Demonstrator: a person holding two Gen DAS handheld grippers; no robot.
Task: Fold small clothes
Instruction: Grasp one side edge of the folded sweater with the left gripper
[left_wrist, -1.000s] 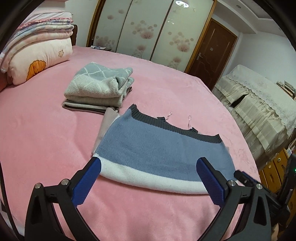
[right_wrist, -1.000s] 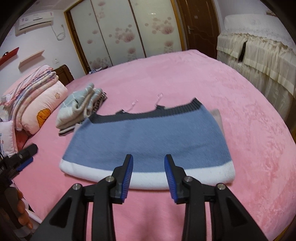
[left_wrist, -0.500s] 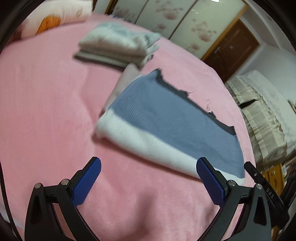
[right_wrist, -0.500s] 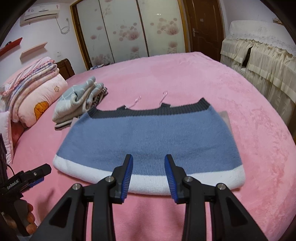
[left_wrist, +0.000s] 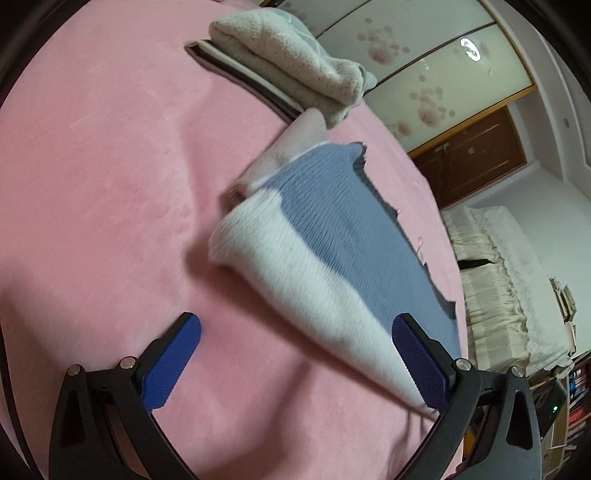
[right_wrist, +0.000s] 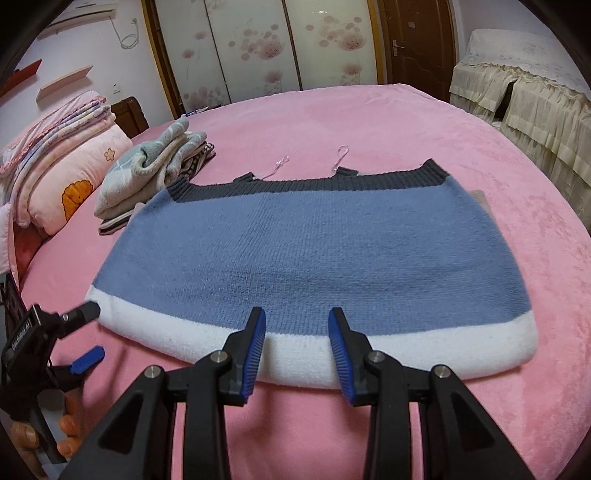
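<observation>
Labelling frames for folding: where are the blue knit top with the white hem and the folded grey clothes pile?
Blue knit top with white hem (right_wrist: 310, 251): right wrist view, blue middle.
Folded grey clothes pile (right_wrist: 147, 173): right wrist view, top garment.

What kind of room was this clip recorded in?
A home bedroom, most likely: a bed under a pink blanket, stacked quilts at its head, and a sliding-door wardrobe with flower prints behind.
</observation>
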